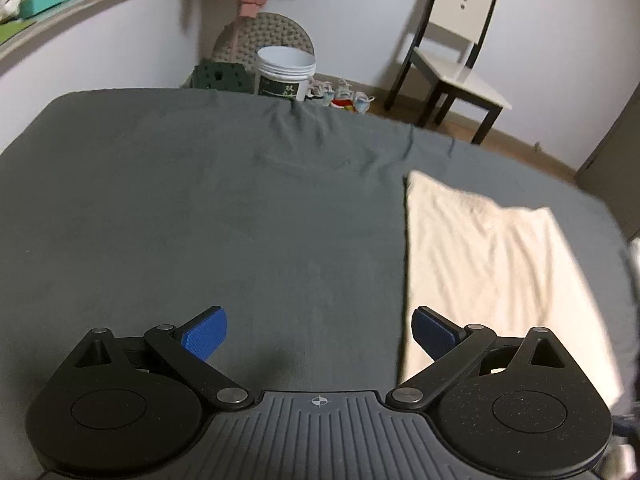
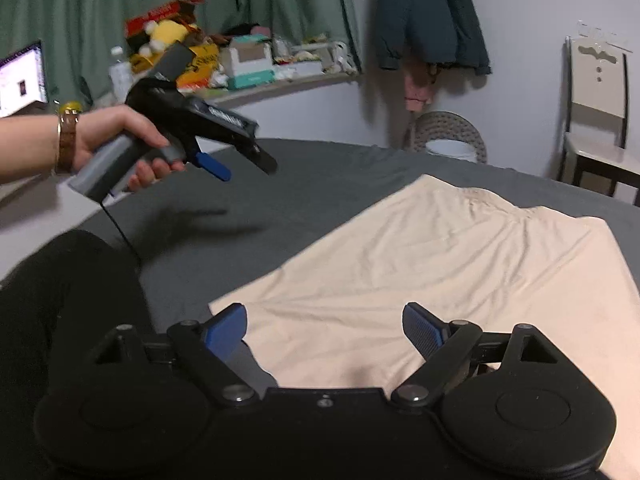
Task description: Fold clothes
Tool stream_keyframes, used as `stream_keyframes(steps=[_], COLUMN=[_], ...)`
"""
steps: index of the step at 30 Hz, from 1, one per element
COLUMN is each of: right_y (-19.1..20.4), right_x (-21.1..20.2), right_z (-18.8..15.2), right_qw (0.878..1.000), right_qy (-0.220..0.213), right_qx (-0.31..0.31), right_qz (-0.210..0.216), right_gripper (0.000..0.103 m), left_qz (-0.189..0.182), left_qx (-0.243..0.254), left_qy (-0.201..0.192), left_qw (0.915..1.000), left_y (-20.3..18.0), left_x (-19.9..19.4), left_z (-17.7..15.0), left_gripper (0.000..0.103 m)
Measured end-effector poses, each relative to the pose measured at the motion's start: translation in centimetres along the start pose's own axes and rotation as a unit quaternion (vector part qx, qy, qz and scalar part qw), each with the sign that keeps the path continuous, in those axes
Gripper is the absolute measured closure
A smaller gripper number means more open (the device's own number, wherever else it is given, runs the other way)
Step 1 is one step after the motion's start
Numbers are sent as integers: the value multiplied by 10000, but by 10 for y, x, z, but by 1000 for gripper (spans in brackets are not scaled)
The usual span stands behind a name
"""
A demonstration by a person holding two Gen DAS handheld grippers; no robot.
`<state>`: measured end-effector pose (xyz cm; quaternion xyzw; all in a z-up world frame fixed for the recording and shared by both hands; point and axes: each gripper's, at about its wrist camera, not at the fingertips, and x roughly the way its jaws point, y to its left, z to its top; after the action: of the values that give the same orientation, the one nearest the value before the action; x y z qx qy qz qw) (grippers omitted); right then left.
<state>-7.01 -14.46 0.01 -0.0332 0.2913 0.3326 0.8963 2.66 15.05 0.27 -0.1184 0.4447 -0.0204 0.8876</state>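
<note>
A cream garment (image 1: 496, 264) lies flat in a folded rectangle on the grey bed sheet (image 1: 200, 208). In the left wrist view it sits to the right of my left gripper (image 1: 319, 334), which hangs open above bare sheet with nothing between its blue pads. The right wrist view shows the same cream garment (image 2: 420, 264) spread ahead, its near edge under my right gripper (image 2: 325, 332), which is open and holds nothing. My left gripper (image 2: 240, 162) also shows there, held in a person's hand (image 2: 120, 136) up in the air at the left, well away from the cloth.
Beyond the bed's far edge stand a white bucket (image 1: 285, 73), a dark crate (image 1: 218, 76) and a chair (image 1: 456, 48). A cluttered shelf (image 2: 248, 76) and a hanging jacket (image 2: 428, 12) line the wall. A dark-clothed leg (image 2: 68, 288) lies at the near left.
</note>
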Motion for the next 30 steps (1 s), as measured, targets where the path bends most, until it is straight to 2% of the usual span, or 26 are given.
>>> stream_keyframes(steps=[2,4,9,12,15,18,20,22,24,25,27,30], right_y=[2,6,13,20,25,27,29,29,33,36,41,57], right_x=[-3,-4,-6,-12,-22,-32,-43,-50,-54,-56,-60,-59], right_z=[-2,-5,-4,-4,-3,-1,-1,1,0,-1,-4,-10], right_qw=[9999,9997,9995,9991,9983,9971,9957,9950,9959,9963,9968,9959], right_qy=[-112,-223,-214,-231,-418,-594,-740,-750,-750,-758,-761,-756], right_qx=[-64,-94,72,-1,-106,-54,69,113,90,59,-46,-488], right_qz=[100,9,228,353,386,481,560,644,491,398,241,15], right_gripper=[14,11,10,9,0,0,0,0,0,1,4,11], left_qz=[-19,62,-268,-479,-610,-511,-548,-613,-481,-350,-10,404], left_qx=[-3,69,272,629,1089,1552,1630,1610,1510,1457,1424,1449], left_qy=[-10,-76,-308,-559,-892,-1419,-1816,-2023,-1875,-1703,-1043,-243], left_qw=[10000,9999,9988,9953,9882,9763,9682,9640,9694,9739,9843,9883], left_y=[-1,-13,-72,-121,-173,-217,-239,-251,-251,-250,-231,-195], left_x=[-28,-55,-129,-175,-216,-255,-272,-272,-252,-234,-180,-100], left_z=[13,28,90,130,164,188,202,209,210,208,196,168], left_gripper=[4,4,4,4,4,4,4,4,3,3,3,3])
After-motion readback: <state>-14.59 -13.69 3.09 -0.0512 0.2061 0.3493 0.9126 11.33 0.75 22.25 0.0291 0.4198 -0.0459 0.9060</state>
